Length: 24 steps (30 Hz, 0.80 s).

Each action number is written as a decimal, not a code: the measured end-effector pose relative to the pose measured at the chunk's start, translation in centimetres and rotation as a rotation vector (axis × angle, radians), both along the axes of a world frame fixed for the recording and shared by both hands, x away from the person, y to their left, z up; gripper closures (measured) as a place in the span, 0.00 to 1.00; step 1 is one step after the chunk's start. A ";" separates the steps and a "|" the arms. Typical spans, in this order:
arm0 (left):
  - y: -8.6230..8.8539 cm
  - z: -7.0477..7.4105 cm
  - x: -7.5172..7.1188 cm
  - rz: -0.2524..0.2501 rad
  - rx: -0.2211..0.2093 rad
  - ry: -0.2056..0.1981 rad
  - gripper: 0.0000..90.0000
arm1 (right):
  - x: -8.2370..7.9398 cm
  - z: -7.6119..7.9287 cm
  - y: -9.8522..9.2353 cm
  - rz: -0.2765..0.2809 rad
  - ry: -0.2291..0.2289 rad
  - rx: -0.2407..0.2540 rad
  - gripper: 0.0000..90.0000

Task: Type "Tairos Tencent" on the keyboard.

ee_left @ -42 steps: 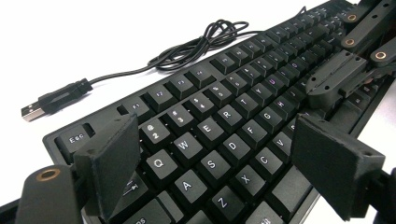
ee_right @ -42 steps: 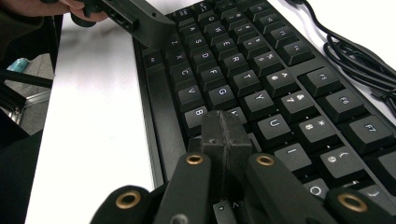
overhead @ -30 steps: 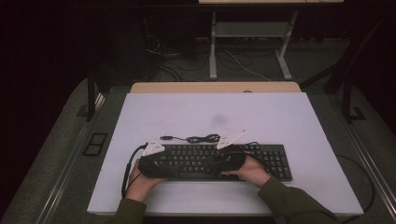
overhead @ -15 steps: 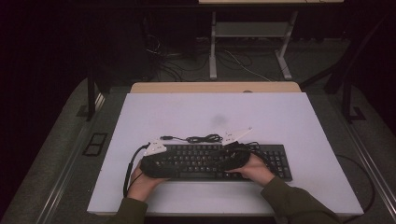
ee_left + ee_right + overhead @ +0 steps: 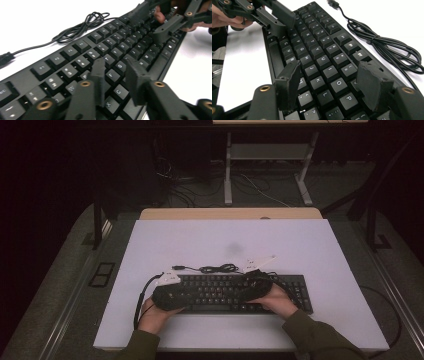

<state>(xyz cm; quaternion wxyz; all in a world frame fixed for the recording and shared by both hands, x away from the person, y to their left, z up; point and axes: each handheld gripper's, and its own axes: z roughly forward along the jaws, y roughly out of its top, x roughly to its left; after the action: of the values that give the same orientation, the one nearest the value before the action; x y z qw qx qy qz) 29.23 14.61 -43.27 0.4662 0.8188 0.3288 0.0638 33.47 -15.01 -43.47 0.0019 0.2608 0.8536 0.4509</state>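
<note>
Left gripper (image 5: 186, 295) held low in the left hand (image 5: 155, 314), jaws just closed to a narrow gap with nothing gripped, right gripper (image 5: 250, 287) held in the right hand (image 5: 276, 301), jaws just opened wide, both forearms extended forward

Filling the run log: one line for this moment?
scene: keyboard on table | left gripper: jaws closing, over keys, nothing gripped | right gripper: jaws opening, over keys | cable loose
</note>
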 end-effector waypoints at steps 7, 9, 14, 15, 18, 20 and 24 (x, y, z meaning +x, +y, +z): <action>-0.4 -0.1 0.0 -0.024 0.017 0.024 0.97 | 0.1 0.0 -0.2 -0.017 -0.004 -0.002 0.37; -0.5 -0.2 0.0 -0.038 0.031 0.033 0.99 | 0.1 0.0 -0.2 -0.022 -0.003 0.000 0.36; -0.9 -0.5 -0.1 -0.050 0.069 0.045 0.99 | 0.1 0.0 -0.2 -0.030 -0.010 -0.005 0.34; -0.9 -0.5 0.0 -0.052 0.070 0.045 0.99 | 0.1 0.0 -0.2 -0.031 -0.011 -0.006 0.34; -0.9 -0.5 0.0 -0.054 0.069 0.046 0.99 | 0.1 0.0 -0.2 -0.033 -0.013 -0.008 0.34; -0.9 -0.6 0.0 -0.056 0.070 0.047 0.99 | 0.1 -0.1 -0.2 -0.035 -0.012 -0.006 0.33; -0.9 -0.6 0.0 -0.059 0.070 0.049 0.99 | 0.1 0.0 -0.2 -0.037 -0.013 -0.007 0.33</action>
<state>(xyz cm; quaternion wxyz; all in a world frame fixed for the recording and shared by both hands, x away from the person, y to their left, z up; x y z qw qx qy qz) 29.18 13.68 -43.85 0.4308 0.8452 0.3135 0.0412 33.52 -15.23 -43.51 0.0165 0.2735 0.8503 0.4494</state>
